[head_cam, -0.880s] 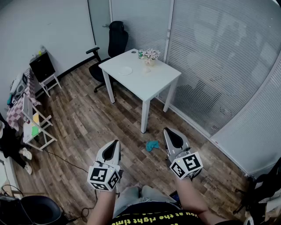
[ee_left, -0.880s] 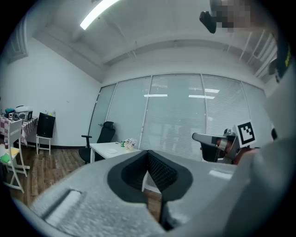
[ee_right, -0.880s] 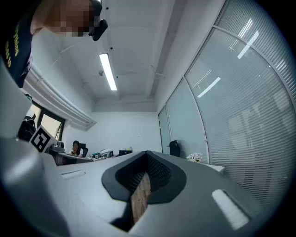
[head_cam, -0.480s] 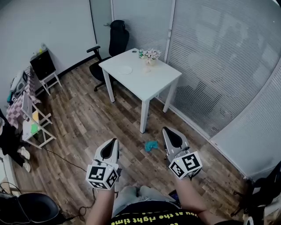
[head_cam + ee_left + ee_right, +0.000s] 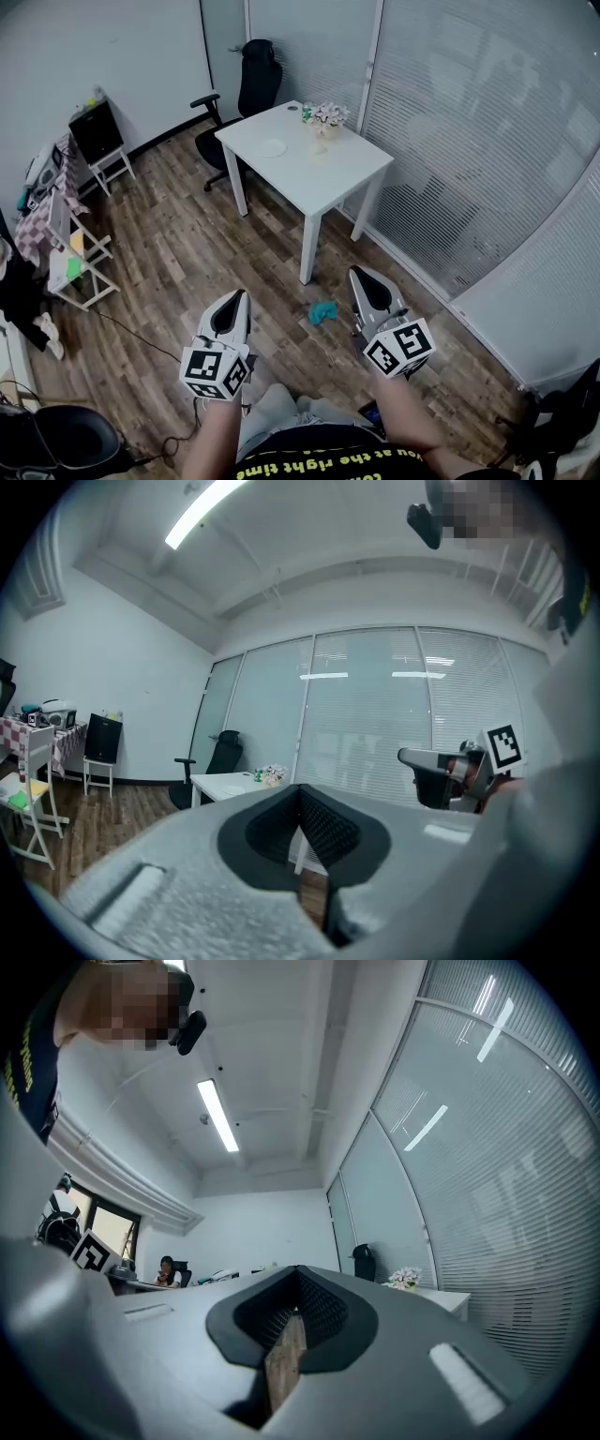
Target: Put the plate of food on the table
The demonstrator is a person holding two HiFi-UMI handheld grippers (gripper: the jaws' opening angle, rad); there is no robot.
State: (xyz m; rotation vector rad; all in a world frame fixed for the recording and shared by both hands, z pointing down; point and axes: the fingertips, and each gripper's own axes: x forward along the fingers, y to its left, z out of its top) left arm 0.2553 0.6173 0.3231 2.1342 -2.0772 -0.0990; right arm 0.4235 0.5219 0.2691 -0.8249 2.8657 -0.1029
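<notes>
A white plate (image 5: 272,148) lies on the white table (image 5: 323,173) across the room, beside a small pot of flowers (image 5: 326,116); I cannot tell whether food is on it. Both grippers are held low in front of me over the wooden floor, far from the table. My left gripper (image 5: 240,300) is shut and holds nothing; its own view shows the closed jaws (image 5: 300,797) pointing towards the table (image 5: 225,782). My right gripper (image 5: 361,277) is shut as well and holds nothing, its jaws (image 5: 298,1283) pressed together, with the flowers (image 5: 406,1278) to their right.
A black office chair (image 5: 246,89) stands behind the table. A teal cloth (image 5: 323,311) lies on the floor between the grippers. White folding racks (image 5: 70,258) and a black box on a stand (image 5: 97,133) line the left wall. Glass walls with blinds (image 5: 469,141) run along the right.
Both grippers remain shut and low. The left gripper has drifted slightly left and the head view has shifted a little, so the table sits slightly further right.
</notes>
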